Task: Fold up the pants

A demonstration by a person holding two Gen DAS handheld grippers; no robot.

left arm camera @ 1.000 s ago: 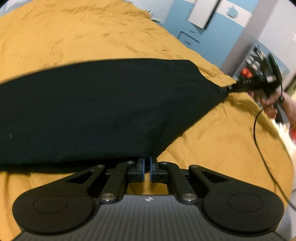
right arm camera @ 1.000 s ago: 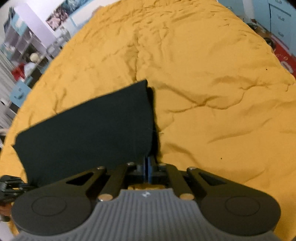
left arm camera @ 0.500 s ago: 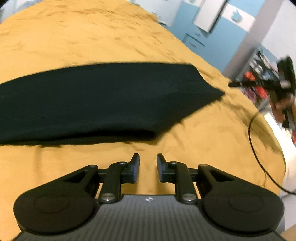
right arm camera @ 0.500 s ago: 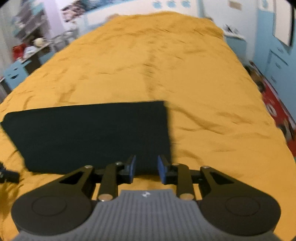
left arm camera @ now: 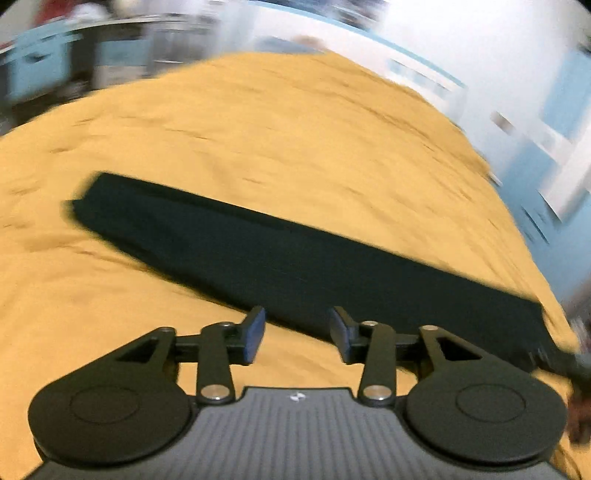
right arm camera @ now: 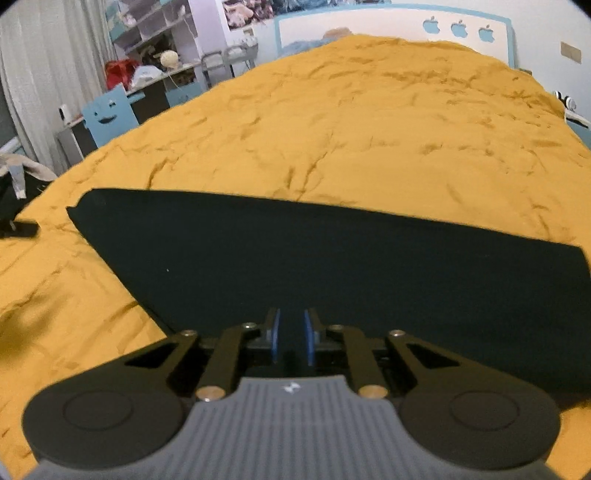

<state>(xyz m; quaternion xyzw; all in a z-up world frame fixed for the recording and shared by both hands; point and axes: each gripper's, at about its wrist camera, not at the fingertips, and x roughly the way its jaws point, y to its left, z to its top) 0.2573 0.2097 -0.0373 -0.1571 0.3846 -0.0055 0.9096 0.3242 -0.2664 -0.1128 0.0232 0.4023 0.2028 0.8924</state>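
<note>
Your left claw (left arm camera: 296, 334) is released, its blue-padded fingers (left arm camera: 254, 332) spread wide and holding nothing, poised over the mustard bedspread (left arm camera: 288, 129) right at the near edge of the pants (left arm camera: 295, 258). Beyond it the pants lie flat on the bed as a long, dark folded strip, running from about ten o'clock down to four o'clock across that view. At four o'clock, by the strip's far-right corner, a dark tool tip (left arm camera: 565, 363) shows at the frame edge; blur keeps you from telling whether it touches the cloth. Your right claw (right arm camera: 291, 338) has its fingers close together with a narrow gap showing between the blue pads (right arm camera: 274, 338), and nothing is pinched in that gap; it hangs over the near edge of the pants (right arm camera: 332, 266). From this side the dark cloth spreads wide from nine o'clock to three o'clock, smooth and flat, with one cut corner at ten o'clock. Past it the wrinkled bedspread (right arm camera: 369, 122) stretches toward twelve o'clock, up to a white headboard with blue apple shapes (right arm camera: 458, 27). Off at ten o'clock stand a blue chair with a smiling face (right arm camera: 107, 118) and cluttered shelves (right arm camera: 155, 44).
</note>
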